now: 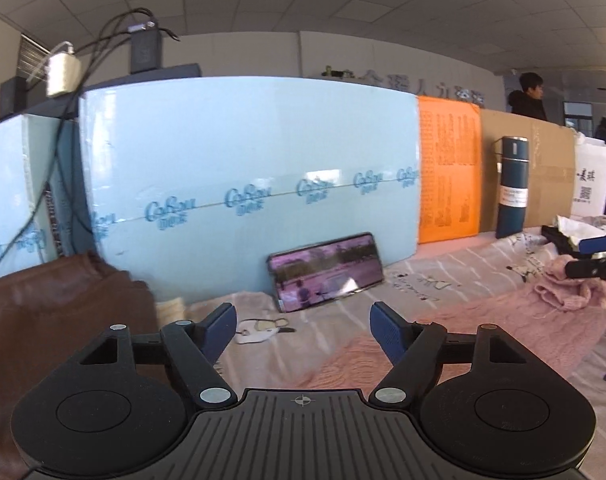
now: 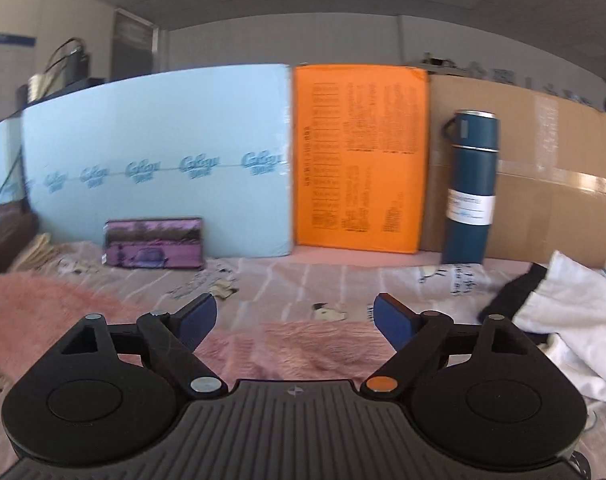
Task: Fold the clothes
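Observation:
A pink knitted garment (image 1: 503,320) lies spread on the patterned sheet (image 1: 443,272), bunched up at its far right end. My left gripper (image 1: 303,320) hovers over the garment's left part, open, with nothing between its blue pads. In the right wrist view the same pink garment (image 2: 295,344) lies under and to the left of my right gripper (image 2: 295,312), which is open and holds nothing. The right gripper's dark fingers (image 1: 591,266) show at the right edge of the left wrist view, beside the bunched end.
A phone (image 1: 325,274) leans on the light blue foam board (image 1: 243,168). Beside it stand an orange sheet (image 2: 359,152), a dark blue flask (image 2: 469,188) and cardboard (image 2: 543,184). A brown garment (image 1: 55,312) lies left, white and black clothes (image 2: 563,312) right. Two people stand behind.

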The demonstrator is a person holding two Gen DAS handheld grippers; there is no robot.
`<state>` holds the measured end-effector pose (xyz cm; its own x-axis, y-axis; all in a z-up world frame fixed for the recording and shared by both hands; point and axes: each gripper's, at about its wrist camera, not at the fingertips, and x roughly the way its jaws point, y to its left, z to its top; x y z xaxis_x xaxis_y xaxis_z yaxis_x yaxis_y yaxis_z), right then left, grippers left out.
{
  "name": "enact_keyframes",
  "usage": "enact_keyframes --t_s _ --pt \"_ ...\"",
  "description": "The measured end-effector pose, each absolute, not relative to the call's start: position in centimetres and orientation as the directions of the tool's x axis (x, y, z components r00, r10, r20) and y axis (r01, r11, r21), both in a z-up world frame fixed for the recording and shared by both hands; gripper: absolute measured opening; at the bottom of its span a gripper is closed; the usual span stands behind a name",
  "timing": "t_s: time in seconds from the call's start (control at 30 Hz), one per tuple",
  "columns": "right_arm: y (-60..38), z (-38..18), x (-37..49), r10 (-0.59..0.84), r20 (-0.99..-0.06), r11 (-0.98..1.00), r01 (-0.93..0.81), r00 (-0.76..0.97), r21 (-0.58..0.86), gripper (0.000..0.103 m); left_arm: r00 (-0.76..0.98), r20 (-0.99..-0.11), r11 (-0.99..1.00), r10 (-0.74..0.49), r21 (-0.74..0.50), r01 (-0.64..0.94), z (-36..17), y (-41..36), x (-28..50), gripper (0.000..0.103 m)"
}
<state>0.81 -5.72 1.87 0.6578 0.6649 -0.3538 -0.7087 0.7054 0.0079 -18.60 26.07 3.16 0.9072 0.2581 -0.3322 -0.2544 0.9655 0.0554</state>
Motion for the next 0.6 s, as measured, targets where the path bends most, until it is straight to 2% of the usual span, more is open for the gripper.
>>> enact_keyframes --t_s 0.17,0.3,0.37,0.43,0.47,0.5,0.57,0.6 --pt "-3.4 -0.2 1.1 0.655 -0.484 0.646 -0.763 0.580 -0.039 0.087 0.899 -0.420 0.992 0.123 0.023 -0.125 1.8 25.2 -15.1 0.076" --pt "-3.5 -0.9 1.6 0.621 -0.510 0.679 -0.734 0.596 -0.031 0.086 0.846 -0.530 0.998 0.063 0.010 -0.069 0.5 24.7 -12.7 0.081" --pt "-3.7 -1.0 1.8 0.602 -0.515 0.699 -0.714 0.610 -0.030 0.076 0.842 -0.537 0.998 0.051 0.003 -0.058 0.0 24.6 -12.6 0.083" --pt "-3.8 -1.1 2.0 0.579 -0.519 0.720 -0.693 0.628 -0.035 0.053 0.841 -0.540 0.998 0.043 -0.008 -0.056 -0.4 24.7 -12.6 0.083" --pt "-3.9 -1.2 2.1 0.568 -0.520 0.732 -0.680 0.638 -0.036 0.046 0.841 -0.539 0.998 0.040 -0.014 -0.057 -0.6 24.9 -12.7 0.083" --pt "-4.3 -1.1 2.4 0.556 -0.516 0.749 -0.662 0.652 -0.030 0.033 0.843 -0.537 0.998 0.038 -0.022 -0.059 -0.7 25.0 -12.8 0.083" --pt "-5.3 -0.8 2.8 0.549 -0.495 0.777 -0.630 0.673 0.004 0.022 0.849 -0.526 0.997 0.034 -0.036 -0.063 -0.6 25.3 -13.2 0.083" --pt "-5.8 -0.6 2.8 0.543 -0.481 0.790 -0.613 0.688 0.016 0.022 0.851 -0.524 0.997 0.034 -0.041 -0.065 -0.5 25.5 -13.3 0.083"
